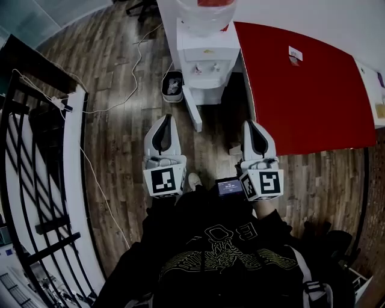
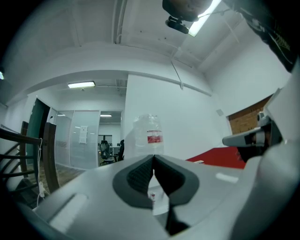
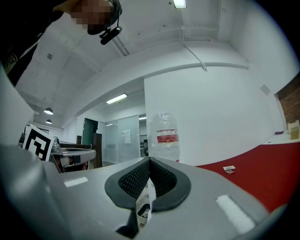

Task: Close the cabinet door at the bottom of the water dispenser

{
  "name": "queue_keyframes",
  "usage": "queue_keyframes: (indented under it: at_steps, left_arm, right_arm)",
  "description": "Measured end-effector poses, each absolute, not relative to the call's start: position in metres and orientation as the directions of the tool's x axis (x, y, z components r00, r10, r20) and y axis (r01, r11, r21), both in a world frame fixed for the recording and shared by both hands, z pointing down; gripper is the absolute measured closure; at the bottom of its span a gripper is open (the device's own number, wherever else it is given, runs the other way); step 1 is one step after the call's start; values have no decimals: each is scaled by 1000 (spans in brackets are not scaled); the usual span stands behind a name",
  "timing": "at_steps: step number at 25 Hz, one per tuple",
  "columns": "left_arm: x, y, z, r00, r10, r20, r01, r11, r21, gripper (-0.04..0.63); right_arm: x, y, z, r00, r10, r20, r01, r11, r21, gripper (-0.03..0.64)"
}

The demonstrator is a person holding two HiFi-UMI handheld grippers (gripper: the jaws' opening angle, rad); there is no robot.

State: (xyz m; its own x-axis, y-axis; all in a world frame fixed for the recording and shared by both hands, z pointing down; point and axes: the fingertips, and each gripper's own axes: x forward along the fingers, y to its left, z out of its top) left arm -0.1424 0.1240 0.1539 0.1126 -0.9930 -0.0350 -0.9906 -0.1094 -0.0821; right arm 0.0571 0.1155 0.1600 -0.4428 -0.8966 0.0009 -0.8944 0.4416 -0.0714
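The white water dispenser stands at the top of the head view with its clear bottle on top. Its white bottom cabinet door hangs open, swung out toward me on the left of the dark cabinet opening. My left gripper is shut and empty, just left of the door's near edge and apart from it. My right gripper is shut and empty, right of the opening beside the red table. In the left gripper view the shut pads frame the bottle. The right gripper view shows the same bottle.
A red table fills the right side, close to my right gripper. A small bin stands left of the dispenser. A white cable trails over the wooden floor. A black railing runs along the left.
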Motion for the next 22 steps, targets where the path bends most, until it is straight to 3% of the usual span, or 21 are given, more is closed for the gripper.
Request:
queue_keyframes:
  at_steps: [22]
  left_arm:
    - [-142, -47, 235, 80, -990, 116, -993, -89, -72, 588]
  right_arm:
    - [51, -67, 213, -521, -850, 80, -852, 510, -121, 618]
